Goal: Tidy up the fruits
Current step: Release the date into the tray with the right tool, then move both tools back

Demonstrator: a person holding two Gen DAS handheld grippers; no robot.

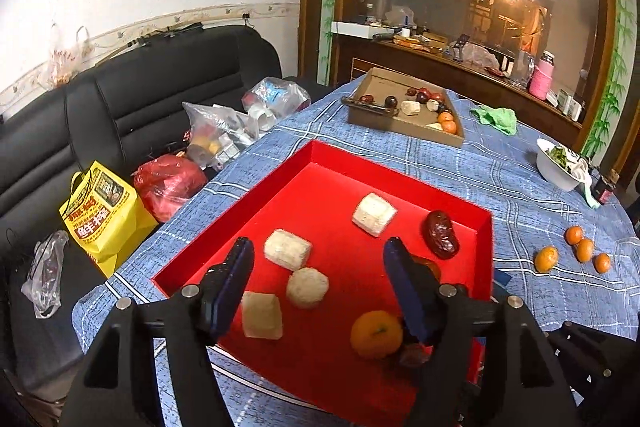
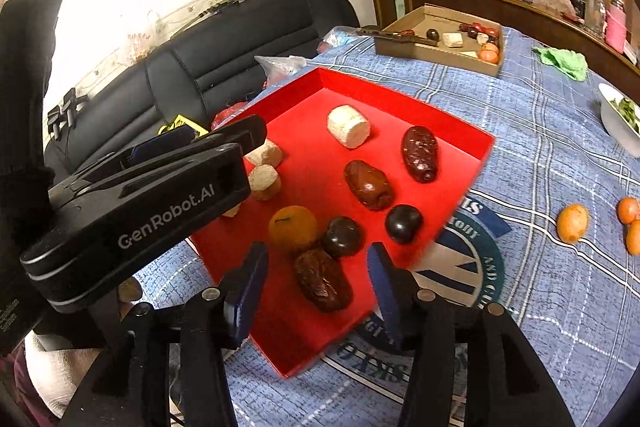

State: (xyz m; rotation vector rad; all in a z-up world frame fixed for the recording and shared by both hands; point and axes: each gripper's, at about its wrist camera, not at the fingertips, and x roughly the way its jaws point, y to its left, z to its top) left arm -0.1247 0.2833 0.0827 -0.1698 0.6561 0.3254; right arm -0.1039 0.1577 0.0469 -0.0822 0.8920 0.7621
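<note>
The left gripper (image 1: pixel 318 277) hangs over the red tray (image 1: pixel 276 183) with its jaws spread wide and nothing between them; pale blocks (image 1: pixel 287 249) lie just ahead of it, and an orange (image 1: pixel 376 334) sits at its 5 o'clock. The right gripper (image 2: pixel 316 281) is likewise spread and empty (a wrinkled brown date (image 2: pixel 323 279) lies on the tray floor between its fingers). Two dark round fruits (image 2: pixel 342 237) rest just beyond, more dates at 12 o'clock. On the blue checked tablecloth (image 1: pixel 500 167), loose oranges (image 1: pixel 545 259) sit at 3 o'clock, a cardboard box (image 1: pixel 404 125) of fruit farther back.
</note>
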